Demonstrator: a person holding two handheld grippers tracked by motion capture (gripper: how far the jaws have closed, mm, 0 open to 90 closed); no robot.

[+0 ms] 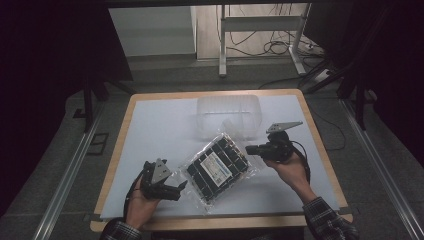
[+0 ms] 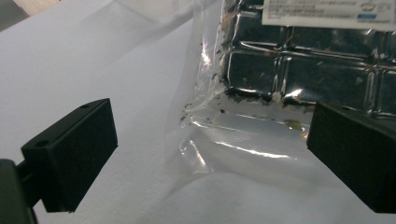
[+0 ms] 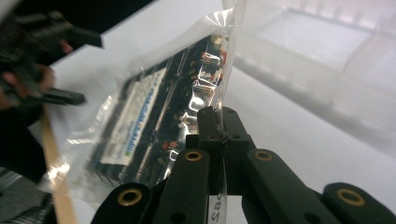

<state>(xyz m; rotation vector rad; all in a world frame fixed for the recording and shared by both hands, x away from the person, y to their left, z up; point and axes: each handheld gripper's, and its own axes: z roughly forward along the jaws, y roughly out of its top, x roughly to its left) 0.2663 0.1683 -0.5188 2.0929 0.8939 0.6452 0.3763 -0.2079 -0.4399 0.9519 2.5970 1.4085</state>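
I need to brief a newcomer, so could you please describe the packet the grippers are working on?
On the white table, just in front of the clear empty tub, lies a clear plastic bag. Unlike the tub, it holds dark squares under a white label, and the right gripper pinches its edge.

A dim room: grey floor (image 1: 60, 165), metal desk frame (image 1: 260, 30) and cables (image 1: 272, 47) behind.

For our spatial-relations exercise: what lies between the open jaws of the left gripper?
In the left gripper view, the clear sealed edge of the plastic packet and bare white table lie between the left gripper jaws; the pads touch nothing.
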